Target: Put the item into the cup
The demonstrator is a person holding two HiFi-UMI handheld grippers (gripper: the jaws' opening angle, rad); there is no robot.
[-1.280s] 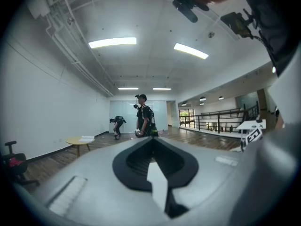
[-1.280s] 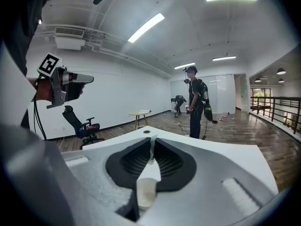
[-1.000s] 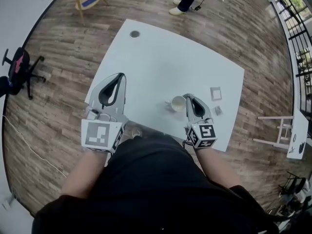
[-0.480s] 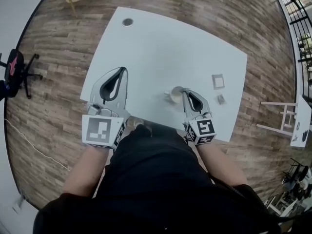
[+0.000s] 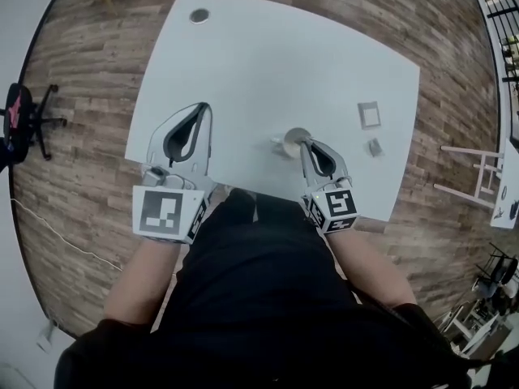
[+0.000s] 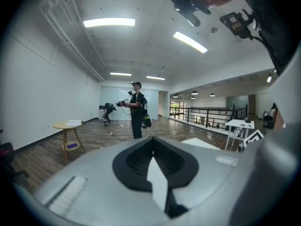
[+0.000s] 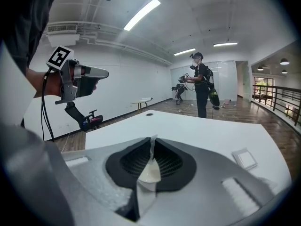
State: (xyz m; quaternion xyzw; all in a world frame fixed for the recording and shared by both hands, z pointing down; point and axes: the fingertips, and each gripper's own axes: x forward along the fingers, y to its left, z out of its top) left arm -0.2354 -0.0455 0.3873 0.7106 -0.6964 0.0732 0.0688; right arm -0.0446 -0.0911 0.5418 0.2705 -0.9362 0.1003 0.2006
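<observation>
On the near right part of the white bench [image 5: 268,63], the right hand-held gripper [image 5: 303,143] has its jaws drawn narrow on the rim of a pale cup [image 5: 293,137]. In the right gripper view, a thin strip of the cup's wall stands clamped between the tips and its cream side shows through the gap behind them. From the head view I cannot tell whether the cup rests on the bench or is held just clear of it. A small grey item [image 5: 375,147] lies on the bench to the right of the cup, apart from it and outside it. Just beyond the item lies a square flat piece [image 5: 369,114] with a grey border. The left hand-held gripper [image 5: 205,108] is over the bench's left side, well apart from the cup, its jaws pressed together at the tips with nothing between them. A round hole [image 5: 199,14] sits near the bench's far left corner, and wooden floor [image 5: 81,71] surrounds the bench.
</observation>
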